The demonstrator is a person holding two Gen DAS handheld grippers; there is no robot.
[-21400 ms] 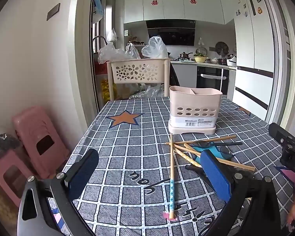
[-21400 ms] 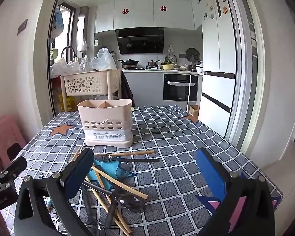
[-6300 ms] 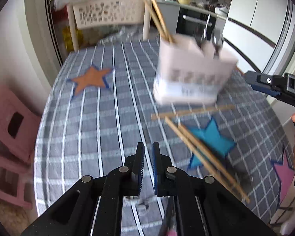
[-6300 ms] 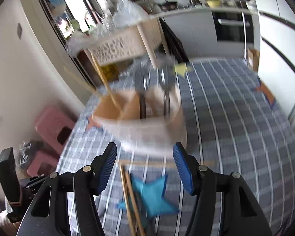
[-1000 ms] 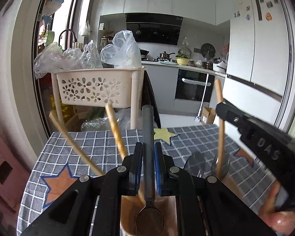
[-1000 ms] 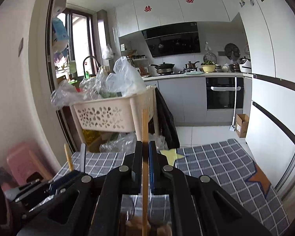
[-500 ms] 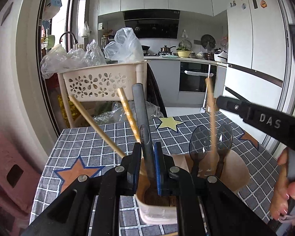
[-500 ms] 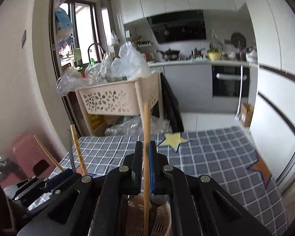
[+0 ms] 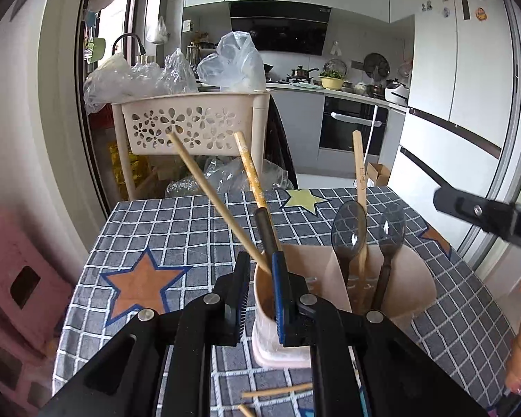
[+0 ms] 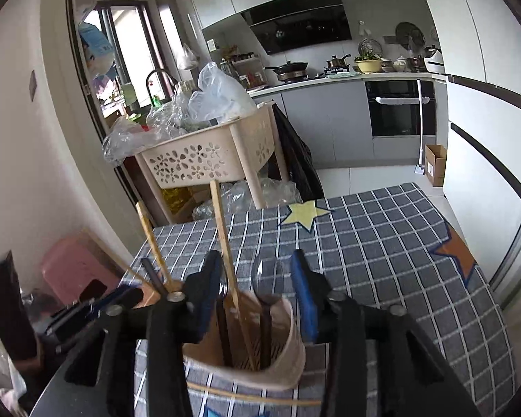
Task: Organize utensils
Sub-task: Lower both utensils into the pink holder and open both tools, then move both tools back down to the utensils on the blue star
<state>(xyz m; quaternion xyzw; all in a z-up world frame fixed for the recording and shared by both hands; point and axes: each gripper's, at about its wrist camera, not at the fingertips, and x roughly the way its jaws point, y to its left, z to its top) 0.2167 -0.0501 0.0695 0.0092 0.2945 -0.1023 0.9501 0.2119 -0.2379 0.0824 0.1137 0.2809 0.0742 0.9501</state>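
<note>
Chopstick (image 10: 225, 243) of pale wood stands near upright in the smooth beige holder (image 10: 288, 354), loose between the right gripper (image 10: 257, 288), whose jaws have just been opening. Left gripper (image 9: 260, 278) seems to pinch a dark, upward-pointing handle (image 9: 265, 232)

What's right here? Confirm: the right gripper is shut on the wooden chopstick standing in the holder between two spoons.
Not shut: the right wrist view shows the right gripper open, its jaws just opening, with the chopstick standing between them, in the holder between two spoons.

light: bright daylight, from window (image 10: 128, 59) at left | shadows: soft | glare: slight on spoons (image 9: 349, 229) | blur: minor, frame edges | distortion: strong fisheye, dark vignette corners
</note>
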